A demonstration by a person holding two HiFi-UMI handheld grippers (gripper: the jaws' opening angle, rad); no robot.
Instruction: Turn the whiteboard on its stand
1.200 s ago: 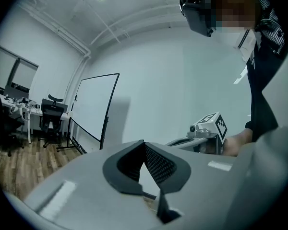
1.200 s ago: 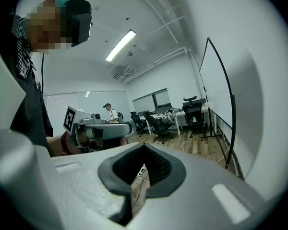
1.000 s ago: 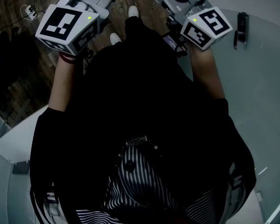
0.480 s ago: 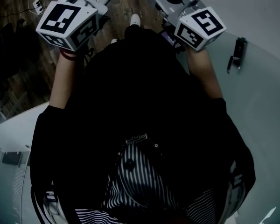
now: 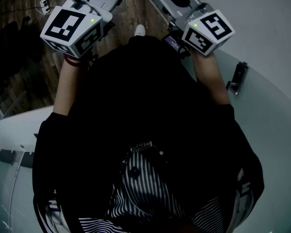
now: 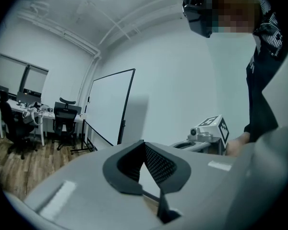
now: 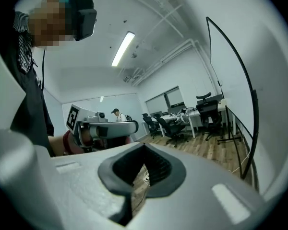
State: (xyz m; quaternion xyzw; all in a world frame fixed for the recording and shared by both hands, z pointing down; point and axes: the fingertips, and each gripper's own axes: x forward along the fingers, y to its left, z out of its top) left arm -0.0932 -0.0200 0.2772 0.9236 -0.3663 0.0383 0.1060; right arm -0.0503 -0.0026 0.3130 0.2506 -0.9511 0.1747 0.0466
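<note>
left gripper (image 6: 144, 150): jaws closed, empty | right gripper (image 7: 144, 152): jaws closed, empty | whiteboard (image 6: 108, 107): upright on its stand, well apart, 11 o'clock of left jaws (2 o'clock of right jaws)

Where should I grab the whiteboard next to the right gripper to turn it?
Probably its thin black frame edge, the only narrow part in view; the whiteboard face is flat. Come at it edge-on from the open room side with the right gripper, whose shut jaws must open first.
</note>
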